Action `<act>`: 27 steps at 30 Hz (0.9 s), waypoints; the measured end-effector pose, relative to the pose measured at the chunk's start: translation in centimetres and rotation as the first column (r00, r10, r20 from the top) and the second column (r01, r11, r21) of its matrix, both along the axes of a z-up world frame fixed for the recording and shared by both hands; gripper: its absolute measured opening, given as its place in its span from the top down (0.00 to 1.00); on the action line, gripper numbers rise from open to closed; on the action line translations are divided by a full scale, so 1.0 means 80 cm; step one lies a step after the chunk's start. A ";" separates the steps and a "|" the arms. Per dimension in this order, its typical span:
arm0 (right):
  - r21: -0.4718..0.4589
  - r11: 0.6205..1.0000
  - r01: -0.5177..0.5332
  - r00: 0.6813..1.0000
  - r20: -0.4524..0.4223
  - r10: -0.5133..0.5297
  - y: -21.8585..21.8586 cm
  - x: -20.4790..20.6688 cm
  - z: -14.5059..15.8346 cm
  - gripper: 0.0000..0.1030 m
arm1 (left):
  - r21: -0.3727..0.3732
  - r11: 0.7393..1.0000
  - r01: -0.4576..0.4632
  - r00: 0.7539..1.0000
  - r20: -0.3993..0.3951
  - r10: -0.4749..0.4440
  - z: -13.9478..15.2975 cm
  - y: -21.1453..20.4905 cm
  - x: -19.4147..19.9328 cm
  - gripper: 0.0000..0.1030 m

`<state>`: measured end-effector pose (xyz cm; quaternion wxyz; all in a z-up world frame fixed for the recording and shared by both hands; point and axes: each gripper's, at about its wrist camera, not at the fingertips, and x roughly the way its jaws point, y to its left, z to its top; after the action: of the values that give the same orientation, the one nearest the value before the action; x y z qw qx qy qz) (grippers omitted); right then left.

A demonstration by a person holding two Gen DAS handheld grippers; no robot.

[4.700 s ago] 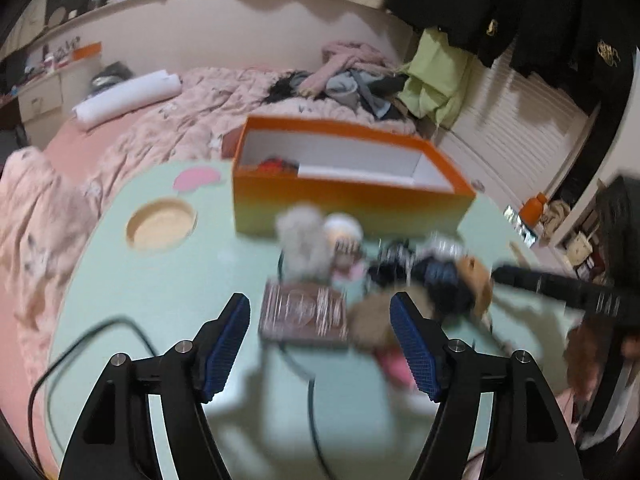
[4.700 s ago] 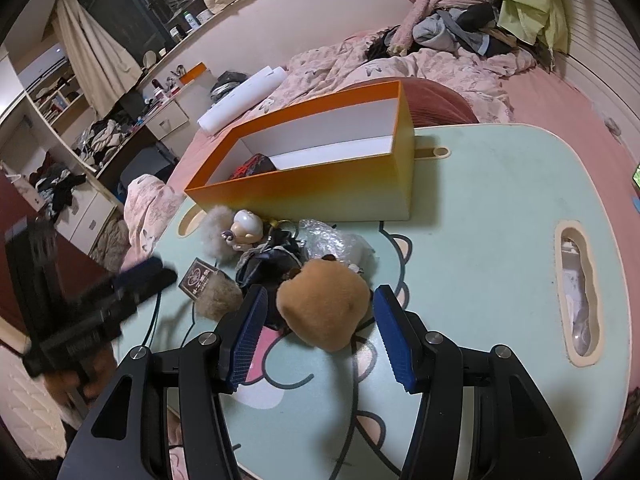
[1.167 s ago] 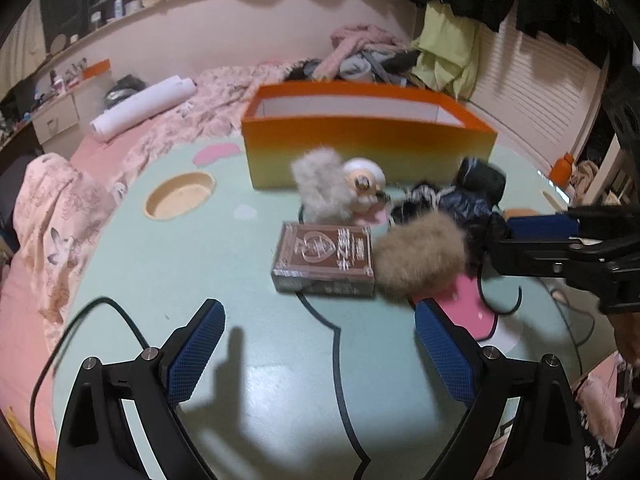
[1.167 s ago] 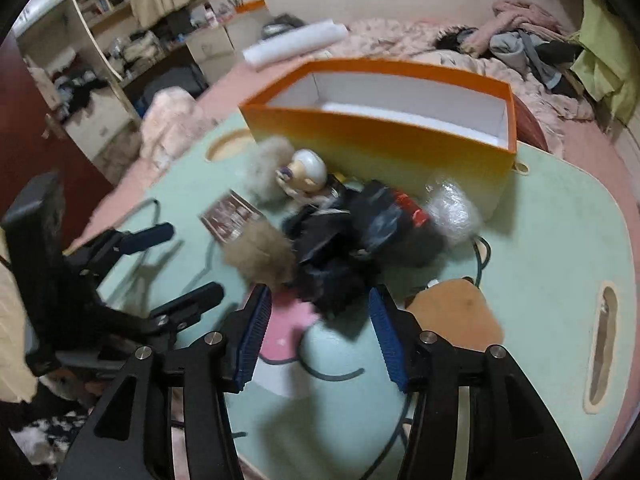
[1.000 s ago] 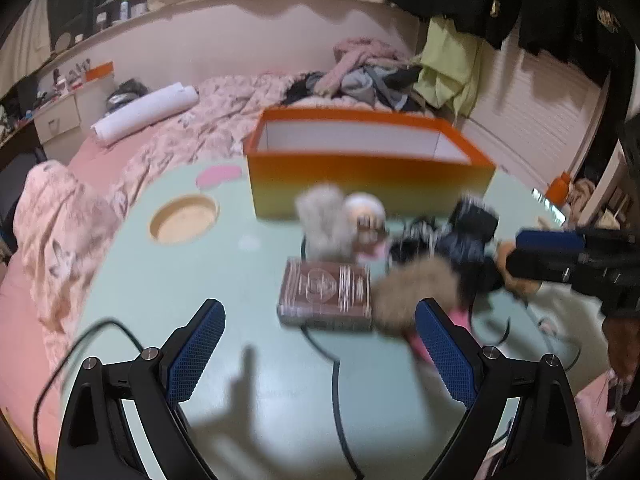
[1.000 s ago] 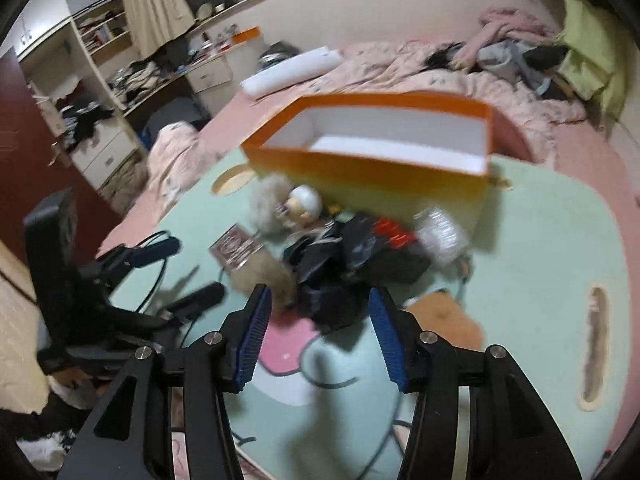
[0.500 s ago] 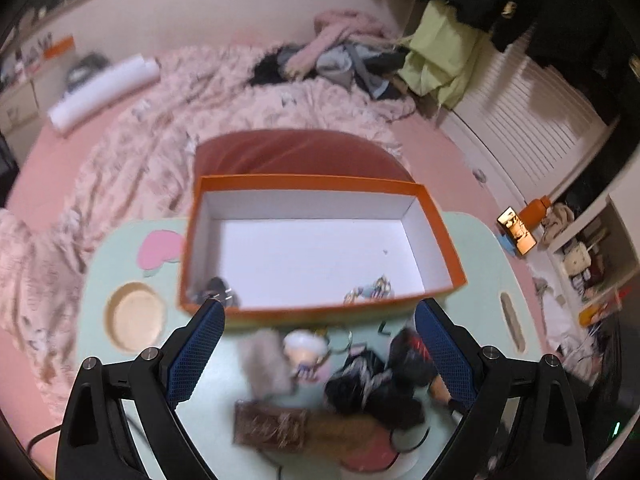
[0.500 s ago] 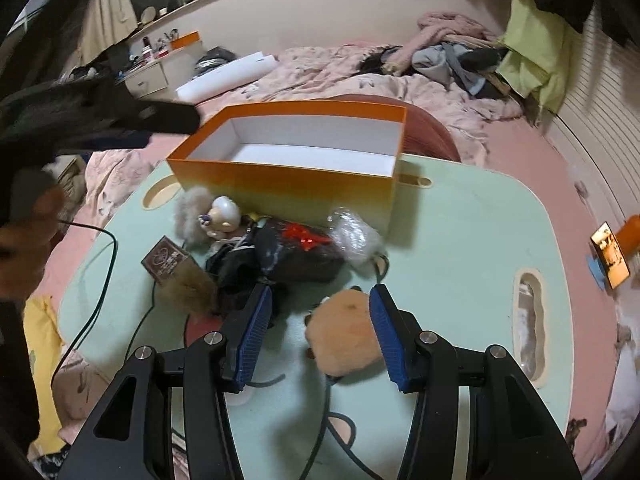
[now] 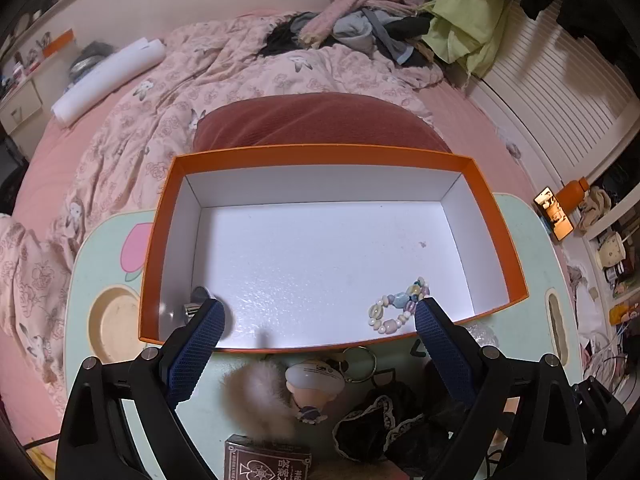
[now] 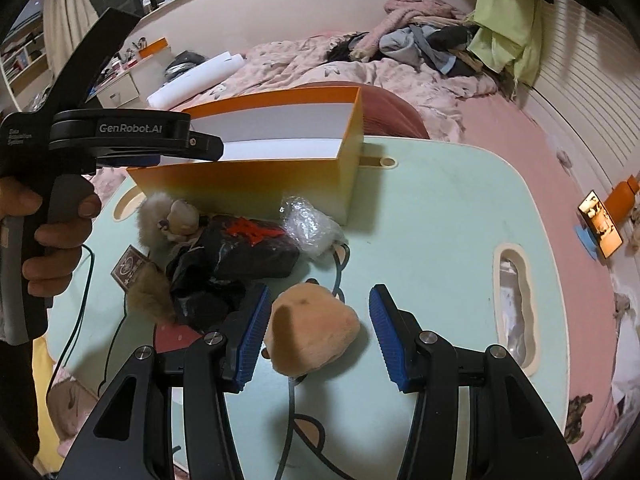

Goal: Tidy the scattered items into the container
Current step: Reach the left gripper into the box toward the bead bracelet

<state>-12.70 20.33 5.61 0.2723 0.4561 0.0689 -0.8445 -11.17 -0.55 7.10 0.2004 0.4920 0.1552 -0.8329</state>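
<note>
Container: the orange box [image 9: 160, 240] is set at the far edge of the mint counter [image 10: 440, 208], open side up, so items can be dropped in from above; a bead bracelet [image 9: 398, 308] and a small metal item [image 9: 196, 300], too blurred to name, already lie on its white floor.
Loose items: a tan plush [image 10: 312, 330], a grey pompom keychain [image 9: 260, 396], a card box [image 9: 266, 462] and a black bundle [image 10: 240, 256] are left on the counter just in front of the box.
Left hand-held gripper [image 9: 316, 332]: held above the box's near wall, tilted steeply down, fingers wide apart with nothing between them.
Right hand-held gripper [image 10: 316, 334]: angled down over the counter, fingers parted on both sides of the tan plush; no pad is seen pressing on it.
Person's hand [image 10: 52, 236]: wrapped around the left tool's handle.
Judgement: the plush appears lined up for the next grasp.
</note>
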 end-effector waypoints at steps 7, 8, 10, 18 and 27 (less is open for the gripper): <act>0.007 1.000 0.000 1.000 -0.008 0.000 0.000 0.002 0.001 0.50 | 0.000 1.000 0.004 1.000 0.000 -0.004 0.001 -0.001 0.001 0.07; 0.008 1.000 0.000 1.000 -0.008 0.000 -0.001 0.002 0.001 0.50 | -0.001 1.000 0.005 1.000 0.000 -0.005 0.001 -0.002 0.001 0.07; 0.009 1.000 -0.003 1.000 -0.008 0.003 -0.002 0.003 0.001 0.50 | -0.003 1.000 0.004 1.000 -0.001 -0.004 0.001 -0.003 0.002 0.07; 0.011 1.000 -0.004 1.000 -0.008 0.004 -0.003 0.007 0.001 0.50 | -0.006 1.000 0.002 1.000 -0.001 -0.002 0.001 -0.005 0.001 0.07; 0.013 1.000 -0.004 1.000 -0.006 0.005 -0.004 0.007 0.002 0.50 | -0.055 0.998 -0.008 0.999 -0.035 0.006 0.010 0.003 0.008 0.07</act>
<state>-12.10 20.02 5.73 0.2711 0.4553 0.0761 -0.8446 -10.50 -0.30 7.89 0.2141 0.4711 0.1375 -0.8446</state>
